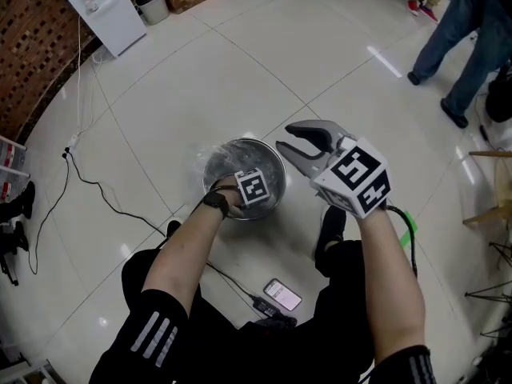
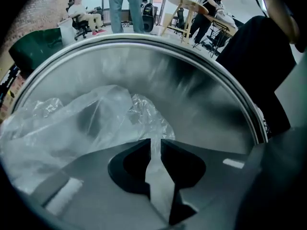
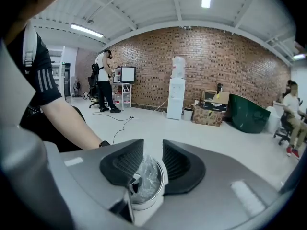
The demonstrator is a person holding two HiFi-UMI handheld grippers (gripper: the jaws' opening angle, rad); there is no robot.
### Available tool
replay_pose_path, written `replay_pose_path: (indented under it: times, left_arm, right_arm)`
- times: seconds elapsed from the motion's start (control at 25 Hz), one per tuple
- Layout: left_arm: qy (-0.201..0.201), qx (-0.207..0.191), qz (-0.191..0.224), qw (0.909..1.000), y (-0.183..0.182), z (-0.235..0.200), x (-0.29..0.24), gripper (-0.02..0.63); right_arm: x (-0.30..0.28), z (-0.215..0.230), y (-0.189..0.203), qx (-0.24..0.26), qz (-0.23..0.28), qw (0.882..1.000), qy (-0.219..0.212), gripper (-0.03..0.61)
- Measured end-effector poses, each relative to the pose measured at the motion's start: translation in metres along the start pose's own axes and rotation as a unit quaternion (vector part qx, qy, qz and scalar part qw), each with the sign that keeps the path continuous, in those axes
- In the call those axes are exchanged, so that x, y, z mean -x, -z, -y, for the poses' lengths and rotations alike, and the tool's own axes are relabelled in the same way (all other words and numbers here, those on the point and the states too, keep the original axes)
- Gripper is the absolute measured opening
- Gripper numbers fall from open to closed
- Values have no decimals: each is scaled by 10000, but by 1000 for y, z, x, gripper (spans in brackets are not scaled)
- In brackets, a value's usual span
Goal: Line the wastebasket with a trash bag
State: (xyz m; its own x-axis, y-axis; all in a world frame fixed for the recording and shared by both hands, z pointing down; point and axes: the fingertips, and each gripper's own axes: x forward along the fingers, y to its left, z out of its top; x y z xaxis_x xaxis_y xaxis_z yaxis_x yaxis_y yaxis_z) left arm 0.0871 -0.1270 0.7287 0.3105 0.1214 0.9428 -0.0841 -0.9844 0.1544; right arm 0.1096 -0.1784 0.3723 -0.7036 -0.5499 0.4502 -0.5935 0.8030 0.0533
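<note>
Wastebasket [image 1: 240, 141], round and of bright metal, stands on the tiled floor [image 1: 240, 62] just ahead of the person. Trash bag [image 1: 218, 163], clear and crumpled, lies bunched inside the basket, mostly toward its left wall; no film shows folded over the rim. Step judged in hand: seating and spreading the bag within the basket. Left gripper [image 2: 156, 142] points down into the basket, jaws a narrow slit apart; whether film lies in the slit cannot be told. Right gripper [image 1: 286, 137] hangs above the right rim, jaws moderately apart, empty. Next move calls for catching the bag's mouth and drawing it outward over the rim.
</note>
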Motion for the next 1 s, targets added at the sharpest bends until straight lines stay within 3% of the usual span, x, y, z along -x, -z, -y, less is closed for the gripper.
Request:
replay_pose_path:
  times: [0.12,0.36,0.56,1.0]
  left_arm:
    - [190,-4,-21,9998,-5,6,-14,73]
    - [-45,-147,46,9999,-15,-5,-17,113]
    - [-208,-186,453,9986,-33,-3,17,160]
    - [-371,-458,820,9949,-19,31,118,184]
  right_arm:
    - [-1,-1,-5,14,40,10000,-18,136]
    - [2,13,-9,-176,176,9997,63,137]
    - [2,21,-8,-238,163,9996,66,137]
    - [-14,14,-6,-244,29,9997,61,135]
